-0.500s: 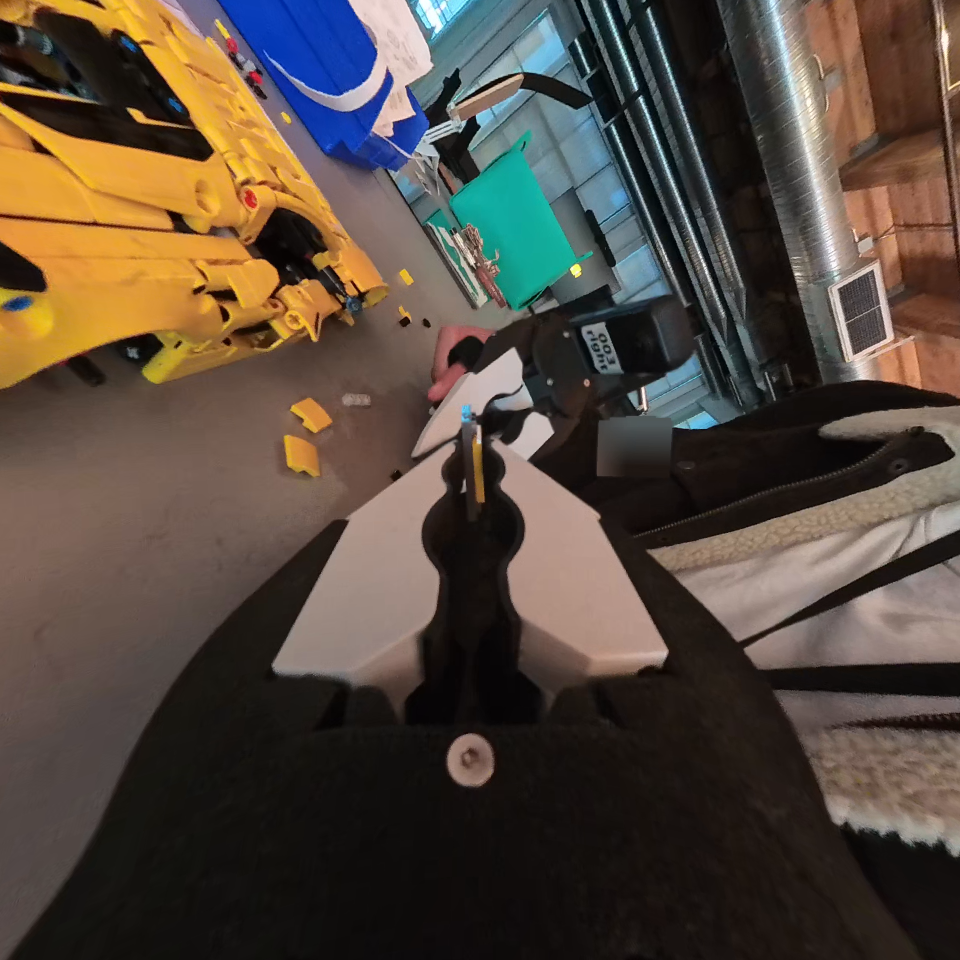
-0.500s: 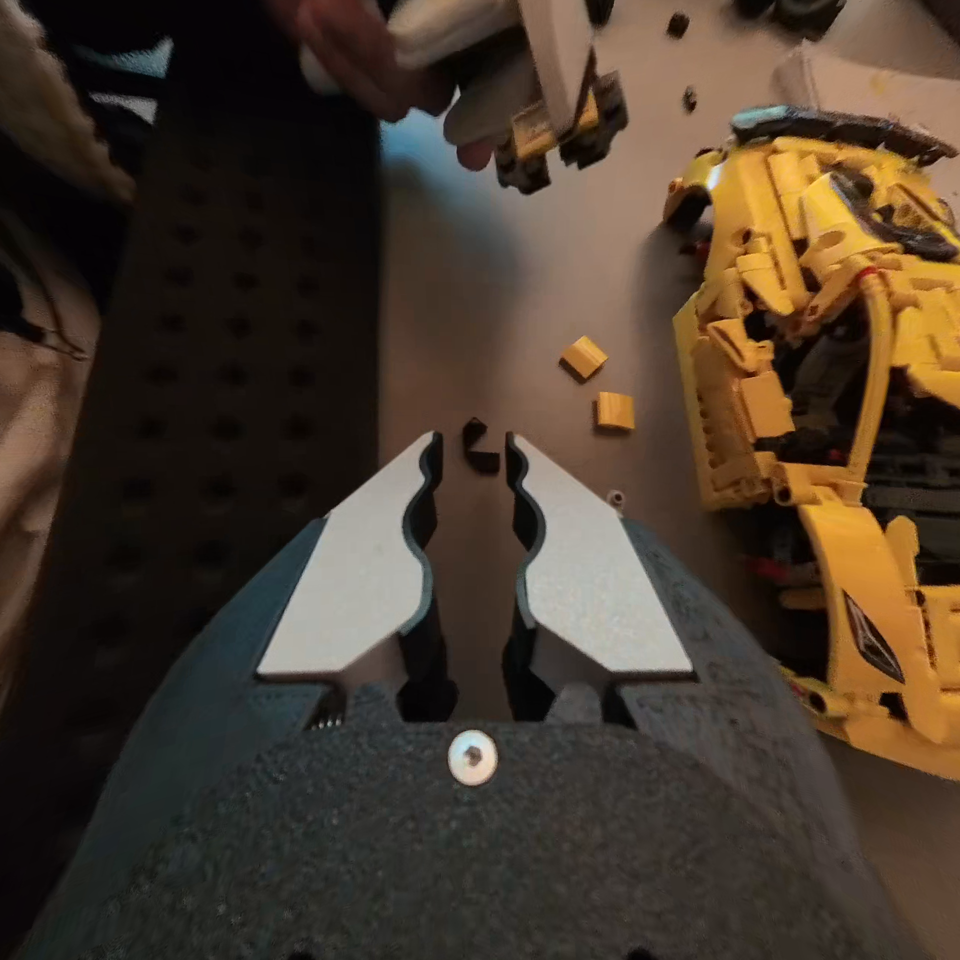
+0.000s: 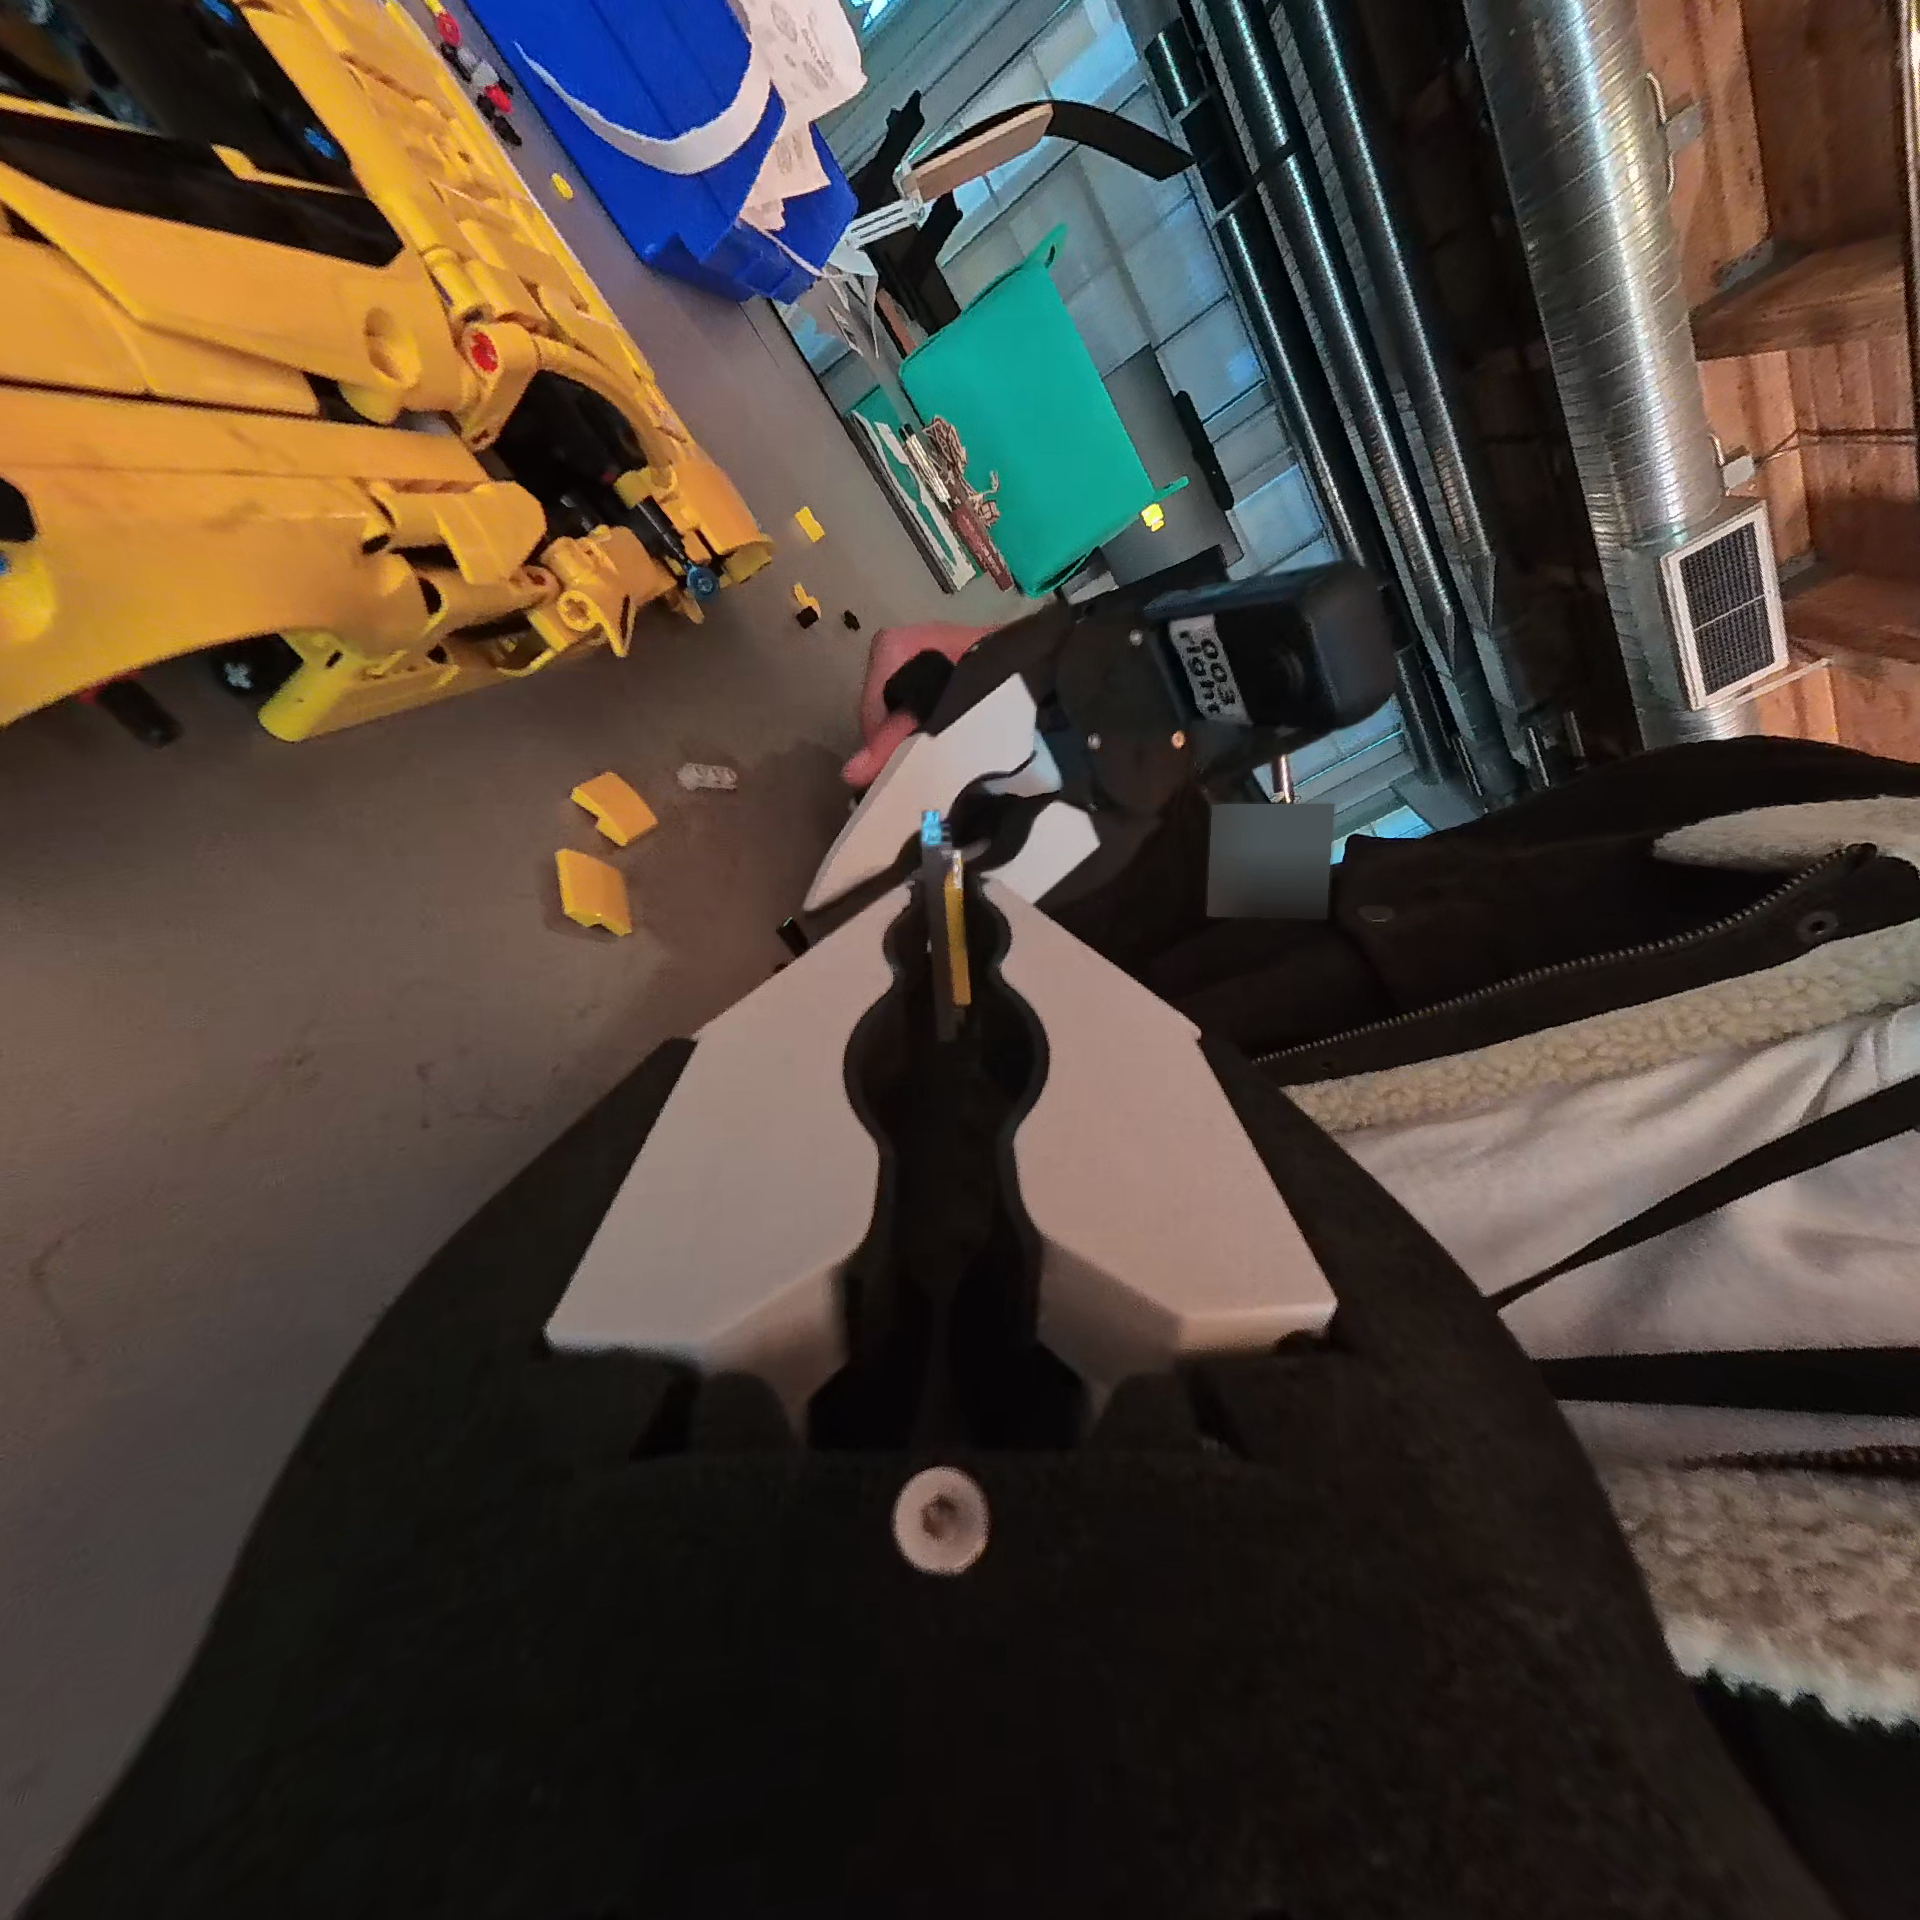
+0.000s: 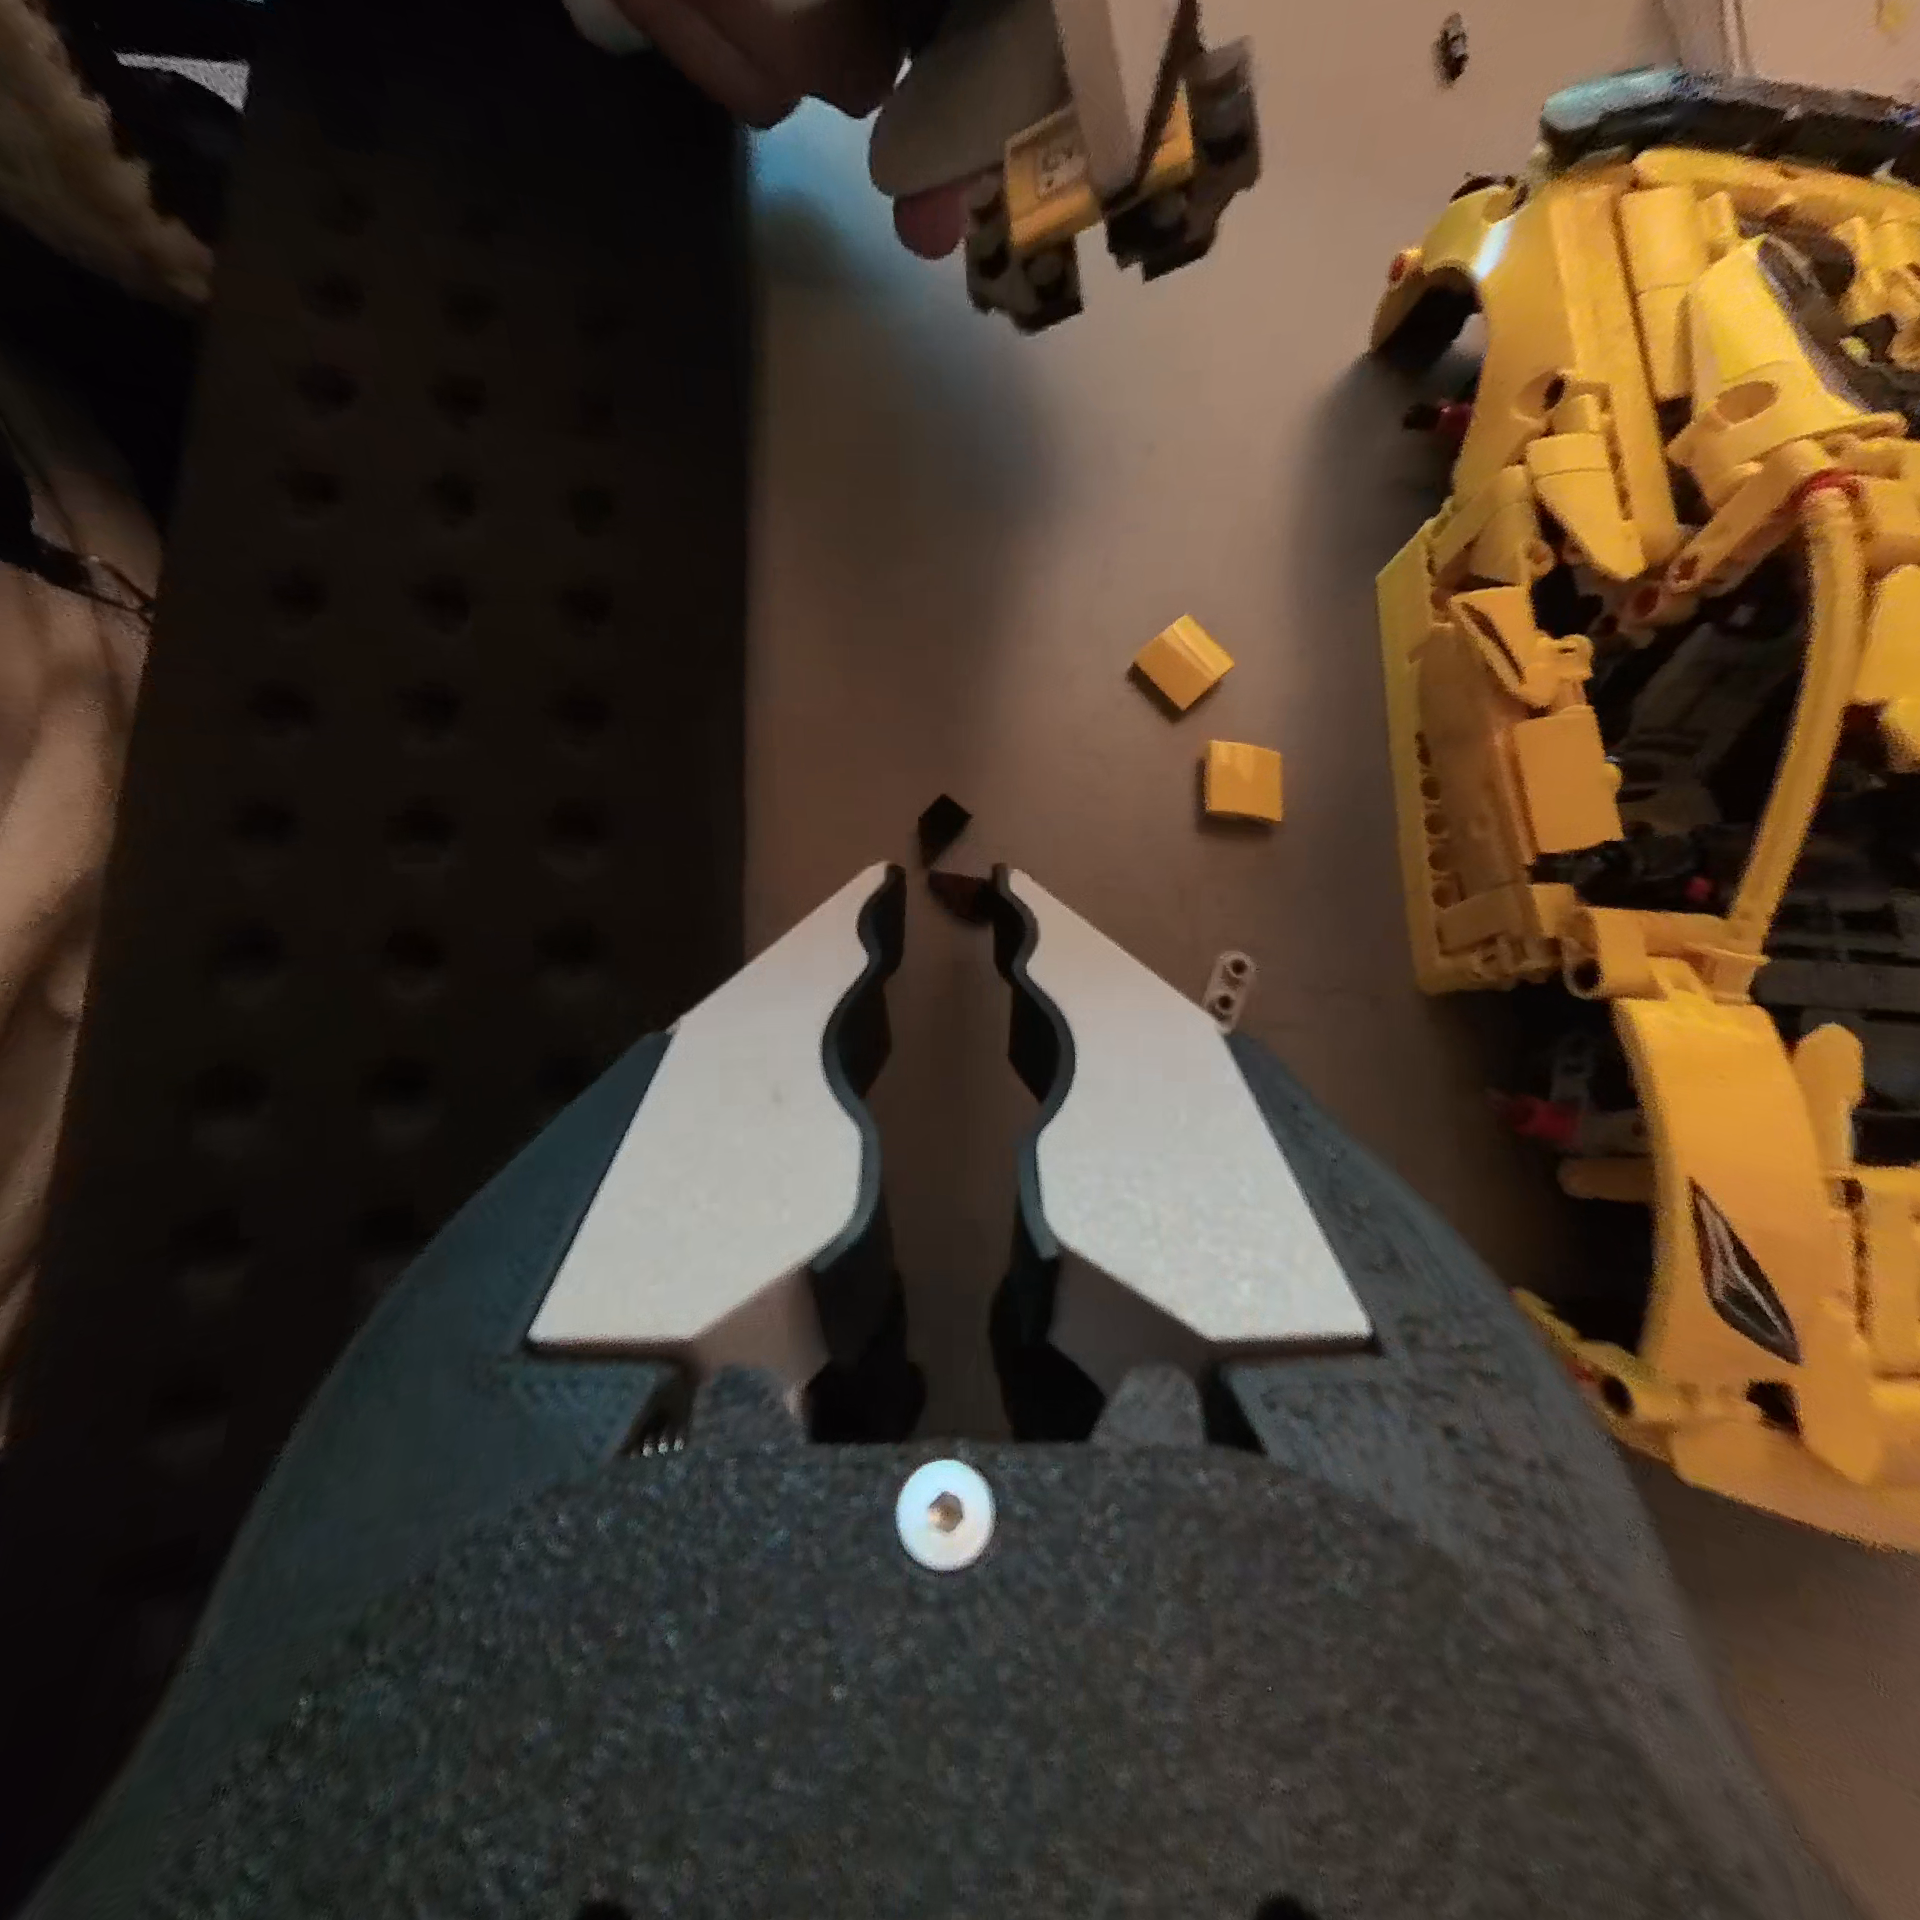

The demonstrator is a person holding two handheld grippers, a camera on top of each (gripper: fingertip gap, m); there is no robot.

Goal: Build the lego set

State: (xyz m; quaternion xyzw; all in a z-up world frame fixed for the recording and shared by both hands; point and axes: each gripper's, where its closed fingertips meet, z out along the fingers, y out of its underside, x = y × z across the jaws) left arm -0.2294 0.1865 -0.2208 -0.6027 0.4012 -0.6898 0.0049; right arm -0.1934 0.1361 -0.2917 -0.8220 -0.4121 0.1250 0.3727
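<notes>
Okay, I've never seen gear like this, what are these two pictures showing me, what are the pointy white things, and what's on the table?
Those white wedges are the two fingers of a hand-held gripper; a person holds one in each hand, with a camera on each looking along its fingers.

The left wrist view shows the left gripper shut on a small yellow and grey lego assembly. The right wrist view shows the right gripper open, its tips close to two small black pieces on the grey table. The left gripper also shows at the top of that view.

Also on the table: a large yellow lego car, partly built, and two loose yellow tiles.
</notes>
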